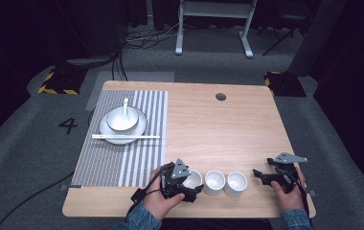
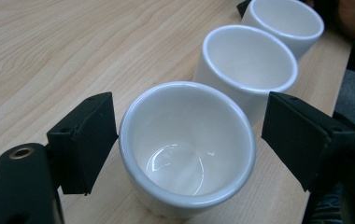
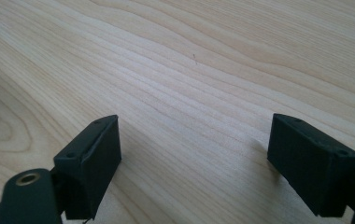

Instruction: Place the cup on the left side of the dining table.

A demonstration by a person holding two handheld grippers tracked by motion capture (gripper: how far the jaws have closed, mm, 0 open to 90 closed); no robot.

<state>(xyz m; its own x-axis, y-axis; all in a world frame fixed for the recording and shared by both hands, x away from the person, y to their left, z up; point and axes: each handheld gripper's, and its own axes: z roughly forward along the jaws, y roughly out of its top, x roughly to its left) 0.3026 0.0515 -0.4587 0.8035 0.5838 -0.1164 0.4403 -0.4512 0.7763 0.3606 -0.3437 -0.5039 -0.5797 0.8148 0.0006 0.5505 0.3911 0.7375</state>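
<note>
A wooden table [image 1: 228, 129] carries a striped placemat [image 1: 142, 163] on its left side; on the mat sits a white plate [image 1: 107, 132] with a white bowl [image 1: 121, 120] in it, a white spoon [image 1: 125, 103] resting in the bowl, and a pair of white chopsticks [image 1: 126, 137] lying across the plate's near edge; three white cups stand in a row near the table's front edge, close beside one another; the left gripper [image 1: 187, 184], held in the person's left hand [image 1: 160, 203], stands around the leftmost cup [image 1: 192, 179], and in the left gripper view this cup [image 2: 187, 149] sits between the two black jaws, the left one touching or nearly touching its wall and the right one a little apart from it, so the jaws are spread and not clenched on it; the middle cup [image 1: 214, 182] and the right cup [image 1: 236, 184] stand free; the right gripper [image 1: 262, 176], held in the right hand [image 1: 288, 194], hovers near the table's right front corner, apart from the cups, its jaws spread wide over bare wood with nothing between them.
</note>
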